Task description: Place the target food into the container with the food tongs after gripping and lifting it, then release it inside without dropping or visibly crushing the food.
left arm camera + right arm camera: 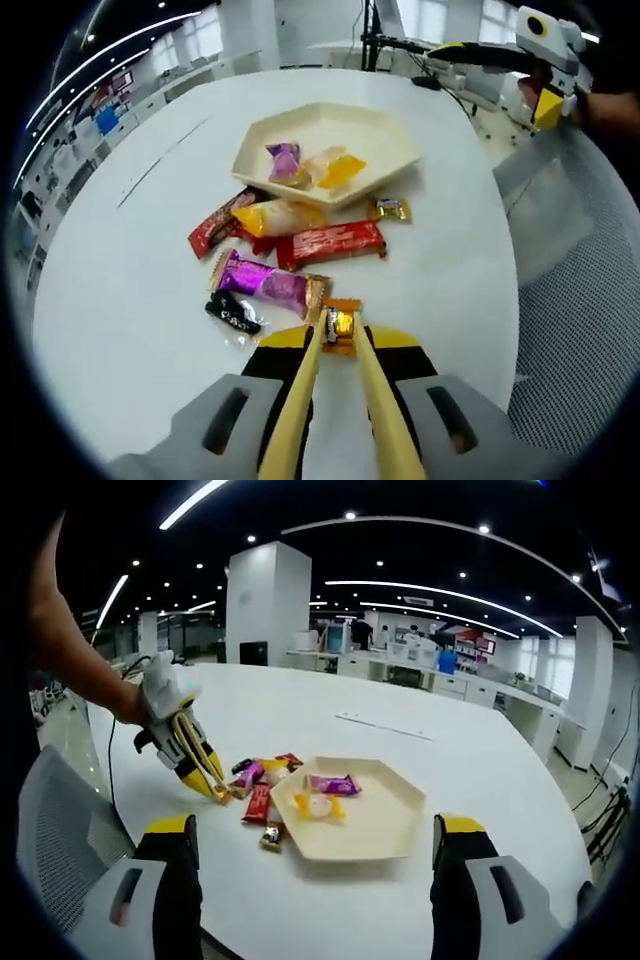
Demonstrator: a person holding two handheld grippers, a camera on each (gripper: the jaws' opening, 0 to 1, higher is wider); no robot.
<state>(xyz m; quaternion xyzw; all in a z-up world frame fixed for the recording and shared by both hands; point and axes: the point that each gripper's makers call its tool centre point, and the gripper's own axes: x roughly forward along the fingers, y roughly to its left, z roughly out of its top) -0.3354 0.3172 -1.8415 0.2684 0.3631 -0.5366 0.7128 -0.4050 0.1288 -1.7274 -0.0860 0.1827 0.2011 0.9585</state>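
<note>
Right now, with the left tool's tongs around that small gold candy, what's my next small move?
Probably lift straight up a little. The tongs already bracket the gold candy at the pile's near edge, and the tray lies beyond the other wrappers, so clear them before carrying it across.

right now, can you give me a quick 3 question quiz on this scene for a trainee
1. True or false: the hexagonal tray already holds wrapped candies.
2. Which item sits between the tips of the tongs on the left gripper?
A. the orange-wrapped candy
B. the red bar
C. the black packet
3. Fill in: the right gripper's jaws stand wide ____, with nothing between them.

Key: 1 true; 2 A; 3 apart (open).
</note>
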